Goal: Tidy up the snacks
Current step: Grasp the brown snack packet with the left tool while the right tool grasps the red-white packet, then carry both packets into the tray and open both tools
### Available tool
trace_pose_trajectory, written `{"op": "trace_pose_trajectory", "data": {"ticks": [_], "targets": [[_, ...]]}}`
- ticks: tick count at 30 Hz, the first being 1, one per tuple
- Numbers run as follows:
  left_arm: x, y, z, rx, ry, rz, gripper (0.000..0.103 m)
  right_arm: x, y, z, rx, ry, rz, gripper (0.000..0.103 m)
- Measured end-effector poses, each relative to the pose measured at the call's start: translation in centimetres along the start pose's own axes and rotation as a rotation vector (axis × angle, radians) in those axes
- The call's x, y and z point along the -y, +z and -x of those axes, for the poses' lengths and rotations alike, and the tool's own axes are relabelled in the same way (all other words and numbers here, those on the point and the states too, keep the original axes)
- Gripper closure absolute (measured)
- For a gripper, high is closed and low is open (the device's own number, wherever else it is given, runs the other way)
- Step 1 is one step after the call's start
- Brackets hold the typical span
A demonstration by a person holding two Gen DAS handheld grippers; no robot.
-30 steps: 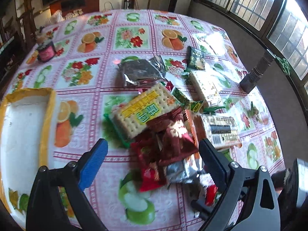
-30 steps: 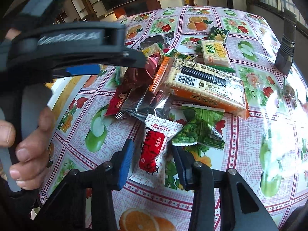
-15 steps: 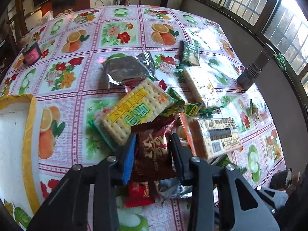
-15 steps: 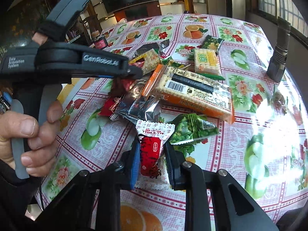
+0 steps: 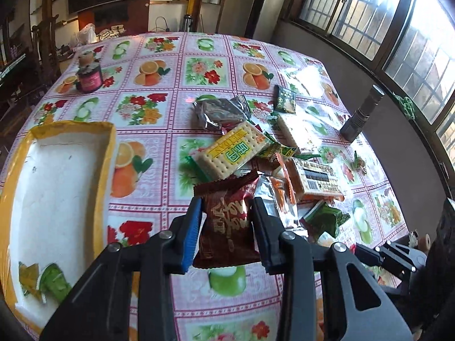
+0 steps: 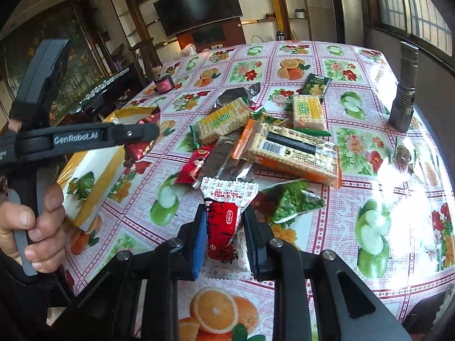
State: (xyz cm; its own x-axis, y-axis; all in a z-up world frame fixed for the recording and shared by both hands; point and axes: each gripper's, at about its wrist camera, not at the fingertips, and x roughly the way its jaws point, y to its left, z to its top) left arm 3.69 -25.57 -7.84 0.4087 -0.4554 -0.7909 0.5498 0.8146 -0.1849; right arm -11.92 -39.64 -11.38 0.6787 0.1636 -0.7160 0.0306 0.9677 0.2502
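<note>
Pinching one snack each: left gripper jaws clamp a dark red packet, right gripper jaws a red-and-white packet, both above the desk's near edge. Slippery wrappers may slide free before reaching the tray at the left edge.

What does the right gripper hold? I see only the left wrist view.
Observer: The right gripper is shut on a red-and-white packet.
Operator: Is another snack in that grip too?
Observer: No. A green packet lies on the table beside it, outside the grip.
Operator: Is any red snack in the pile?
Observer: Yes, a red packet lies partly under a foil wrapper.
</note>
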Motion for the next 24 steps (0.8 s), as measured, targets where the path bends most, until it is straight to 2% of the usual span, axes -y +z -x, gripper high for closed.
{"op": "trace_pose_trajectory", "data": {"ticks": [10,19,24], "targets": [[-2.5,-2.6,4.4,0.057,0.016,0.025,0.066,-1.6,0.8,-0.1,0.020,0.081,-0.005,0.079],[-5.2,-3.9,5.8,0.071,0.042,0.068,0.065,-3.5,1.3,-1.1,0.012,0.139,0.011,0.079],[-6.6,-4.3,6.9,0.094,0.100,0.075,0.065,-5.0,1.9,-2.0,0.002,0.178,0.029,0.079]]}}
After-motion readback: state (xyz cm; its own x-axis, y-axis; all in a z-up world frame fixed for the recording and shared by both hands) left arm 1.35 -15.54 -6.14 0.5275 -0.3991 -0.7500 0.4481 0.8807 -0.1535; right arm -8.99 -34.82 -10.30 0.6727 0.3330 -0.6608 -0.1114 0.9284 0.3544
